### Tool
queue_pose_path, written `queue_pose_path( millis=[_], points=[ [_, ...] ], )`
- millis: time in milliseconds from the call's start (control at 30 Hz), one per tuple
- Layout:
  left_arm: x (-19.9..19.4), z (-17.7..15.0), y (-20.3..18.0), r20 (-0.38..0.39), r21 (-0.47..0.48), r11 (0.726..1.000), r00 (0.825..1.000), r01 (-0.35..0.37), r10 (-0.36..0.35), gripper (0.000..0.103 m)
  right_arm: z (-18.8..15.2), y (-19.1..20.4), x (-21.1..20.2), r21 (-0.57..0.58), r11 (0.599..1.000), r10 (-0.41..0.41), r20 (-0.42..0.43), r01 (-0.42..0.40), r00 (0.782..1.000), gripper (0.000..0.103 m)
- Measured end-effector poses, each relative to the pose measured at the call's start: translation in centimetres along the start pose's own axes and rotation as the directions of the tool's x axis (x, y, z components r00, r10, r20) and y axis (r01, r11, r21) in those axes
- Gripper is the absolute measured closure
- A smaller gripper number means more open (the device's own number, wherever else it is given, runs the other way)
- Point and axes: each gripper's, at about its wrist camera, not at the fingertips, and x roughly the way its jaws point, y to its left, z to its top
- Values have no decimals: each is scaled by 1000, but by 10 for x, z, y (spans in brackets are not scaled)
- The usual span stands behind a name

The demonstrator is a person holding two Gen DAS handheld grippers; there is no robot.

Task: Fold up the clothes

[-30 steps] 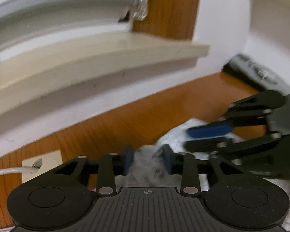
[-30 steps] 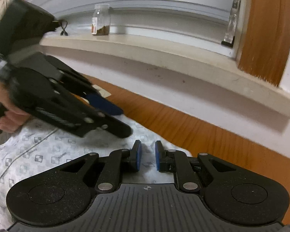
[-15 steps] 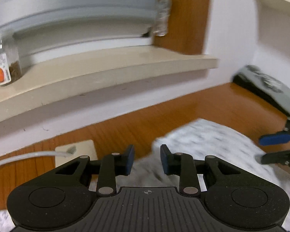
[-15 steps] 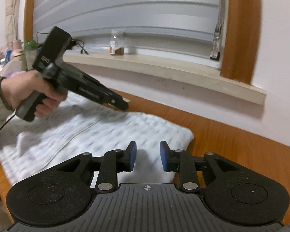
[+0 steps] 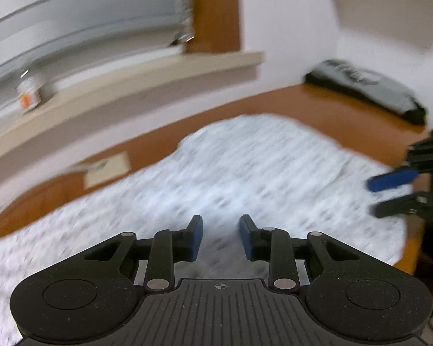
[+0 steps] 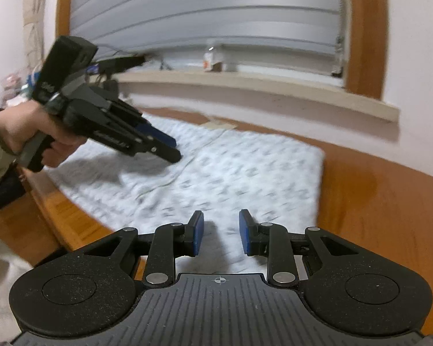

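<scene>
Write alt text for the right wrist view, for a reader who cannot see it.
A white patterned garment lies spread flat on a wooden table below a windowsill. The right tongs sit open and empty over its near edge, while a hand holds the left tongs above its left side.

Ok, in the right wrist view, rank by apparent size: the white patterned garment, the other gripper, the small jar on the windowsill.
1. White patterned garment
2. Left gripper, though it is nearer the camera than the jar
3. Small jar, blurred and far

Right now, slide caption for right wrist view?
Both hand-held grippers open and empty above the patterned white garment.
</scene>
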Motion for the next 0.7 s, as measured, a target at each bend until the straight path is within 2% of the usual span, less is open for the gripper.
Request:
queue_pose_path(
  millis=[133,200,233,267,467,700],
  points=[
    [-21,-5,-2,30,10,1000,999,17,-17,71,-4,7,2,-22,1000,-13,-2,13,1000,75],
    [-35,-3,-12,53,46,999,998,22,-25,64,-4,7,-2,-17,1000,-9,3,9,1000,74],
    [-41,-1,-20,65,79,997,997,25,-30,55,-5,7,-5,-16,1000,-10,6,10,1000,74],
    [-45,0,-28,68,112,993,997,28,-36,52,-5,7,-8,-13,1000,-13,10,13,1000,74],
    [-53,-1,-70,36,283,956,995,77,-90,52,-7,6,-18,3,1000,-20,19,20,1000,72],
    [-41,-11,-78,-41,374,923,996,94,-85,51,-6,8,-18,13,1000,-6,27,6,1000,68]
  ],
)
